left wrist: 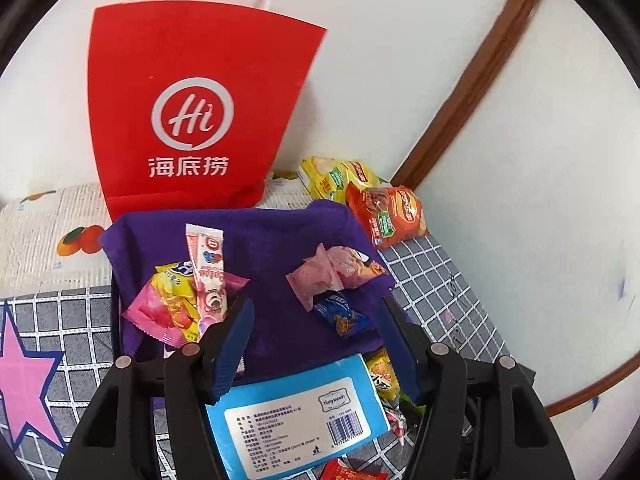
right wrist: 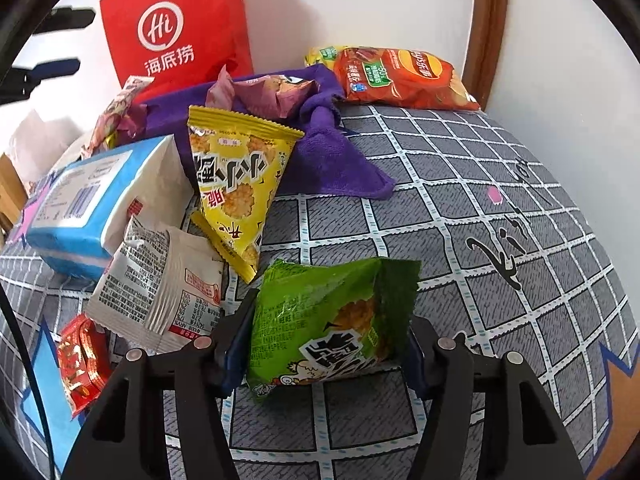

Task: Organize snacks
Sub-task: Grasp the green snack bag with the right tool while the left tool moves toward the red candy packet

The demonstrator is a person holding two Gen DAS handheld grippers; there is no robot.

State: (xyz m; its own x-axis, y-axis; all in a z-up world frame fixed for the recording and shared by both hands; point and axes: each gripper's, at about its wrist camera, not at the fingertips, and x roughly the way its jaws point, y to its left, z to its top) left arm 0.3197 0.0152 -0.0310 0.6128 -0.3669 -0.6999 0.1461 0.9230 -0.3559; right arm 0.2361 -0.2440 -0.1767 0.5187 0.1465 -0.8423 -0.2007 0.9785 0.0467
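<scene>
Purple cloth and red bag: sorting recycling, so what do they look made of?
Purple cloth: soft, matte, fuzzy fabric, probably microfibre or terry; it folds and knots.
Red bag: seems matte paper; crisp flat panels, white cord handles.

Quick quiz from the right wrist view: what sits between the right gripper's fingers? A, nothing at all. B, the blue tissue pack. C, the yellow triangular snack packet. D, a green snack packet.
D: the green snack packet fills the gap of the right gripper, its sides against both fingers, while the yellow triangular packet and the blue tissue pack lie further off on the checked cloth.
</scene>
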